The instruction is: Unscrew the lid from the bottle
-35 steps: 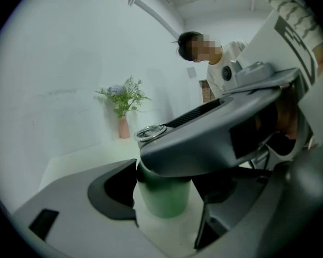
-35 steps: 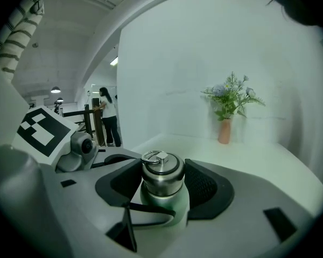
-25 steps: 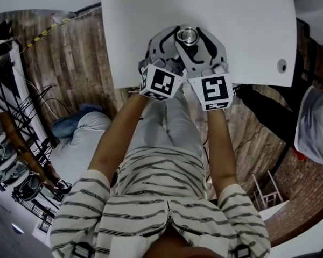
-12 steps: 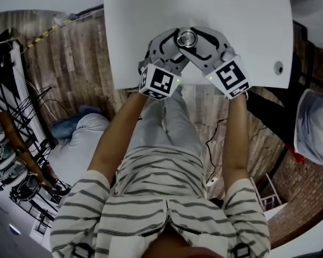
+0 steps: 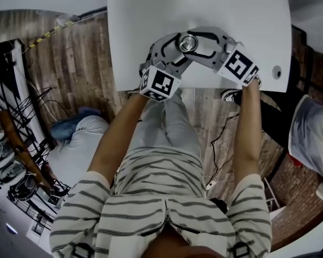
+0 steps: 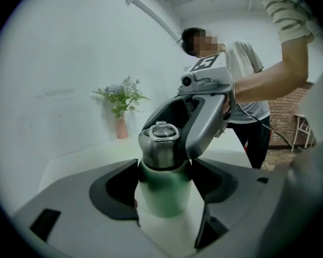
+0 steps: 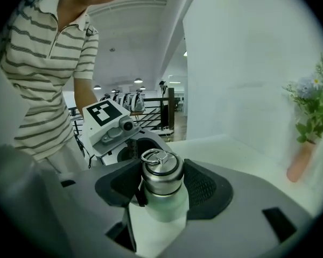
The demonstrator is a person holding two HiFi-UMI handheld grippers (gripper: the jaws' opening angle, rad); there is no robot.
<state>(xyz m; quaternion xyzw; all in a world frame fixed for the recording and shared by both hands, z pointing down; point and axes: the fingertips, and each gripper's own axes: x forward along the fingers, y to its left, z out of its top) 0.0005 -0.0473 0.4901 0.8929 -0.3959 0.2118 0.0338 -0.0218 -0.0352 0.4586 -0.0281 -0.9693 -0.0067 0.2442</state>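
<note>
A green bottle (image 6: 164, 190) with a steel lid (image 6: 160, 143) and a ring on top stands on the white table (image 5: 231, 15) near its front edge. My left gripper (image 6: 164, 183) is shut on the green body, one jaw on each side. My right gripper (image 7: 162, 175) is shut on the lid (image 7: 161, 172), its dark pads against both sides of it. From above, the lid (image 5: 187, 42) shows between the two grippers: the left gripper (image 5: 172, 50) reaches in from the lower left, the right gripper (image 5: 202, 41) from the right, rolled over.
A pink vase of flowers (image 6: 121, 109) stands at the table's far side by the white wall. A round hole (image 5: 273, 72) sits in the table's right front corner. Another person (image 5: 312, 133) stands to the right, on the wooden floor (image 5: 64, 63).
My right gripper has rolled around the lid, and its marker cube has swung from beside the left cube out to the right and up. My left gripper and the bottle stayed put.
</note>
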